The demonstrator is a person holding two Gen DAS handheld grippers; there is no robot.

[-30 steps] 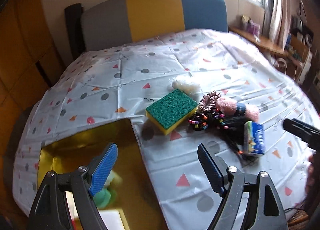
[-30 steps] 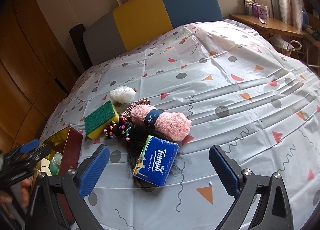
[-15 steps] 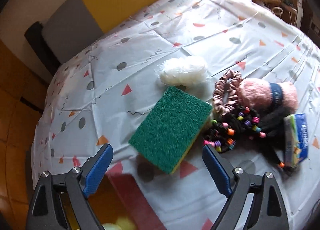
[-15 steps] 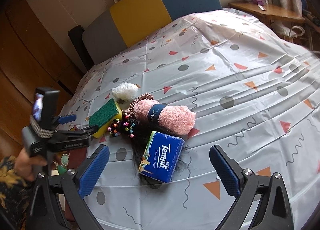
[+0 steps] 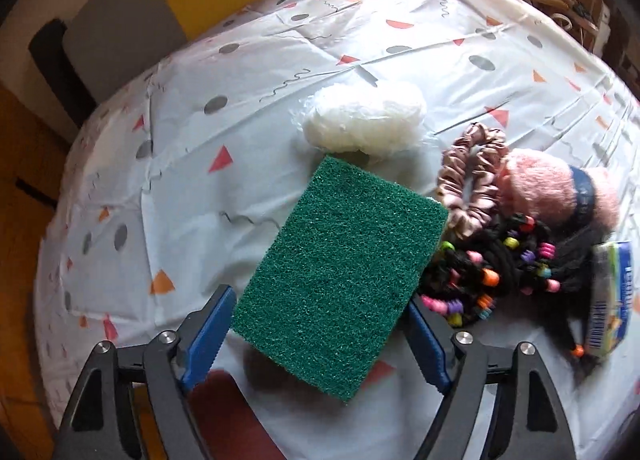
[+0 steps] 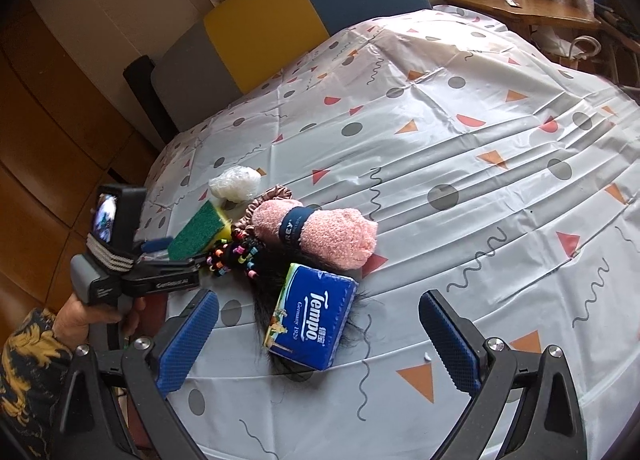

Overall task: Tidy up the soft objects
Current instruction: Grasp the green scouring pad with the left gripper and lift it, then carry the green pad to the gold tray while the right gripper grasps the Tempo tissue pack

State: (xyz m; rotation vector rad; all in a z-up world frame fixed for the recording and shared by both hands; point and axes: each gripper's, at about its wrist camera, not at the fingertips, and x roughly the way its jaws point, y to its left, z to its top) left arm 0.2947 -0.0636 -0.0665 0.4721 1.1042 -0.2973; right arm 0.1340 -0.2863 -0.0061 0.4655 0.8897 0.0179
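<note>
The left gripper [image 5: 318, 334] has closed in on the green sponge [image 5: 340, 280], which now fills lower centre, its near end between spread jaws (not gripped). The right gripper [image 6: 318, 340], lower frame, gapes before the tissue pack [image 6: 312, 316].

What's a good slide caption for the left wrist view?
Open left gripper straddles the green sponge beside hair ties.

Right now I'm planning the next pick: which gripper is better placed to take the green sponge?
Left. The left gripper is open with its fingers either side of the green sponge. The right gripper, also open, faces the tissue pack instead.
</note>
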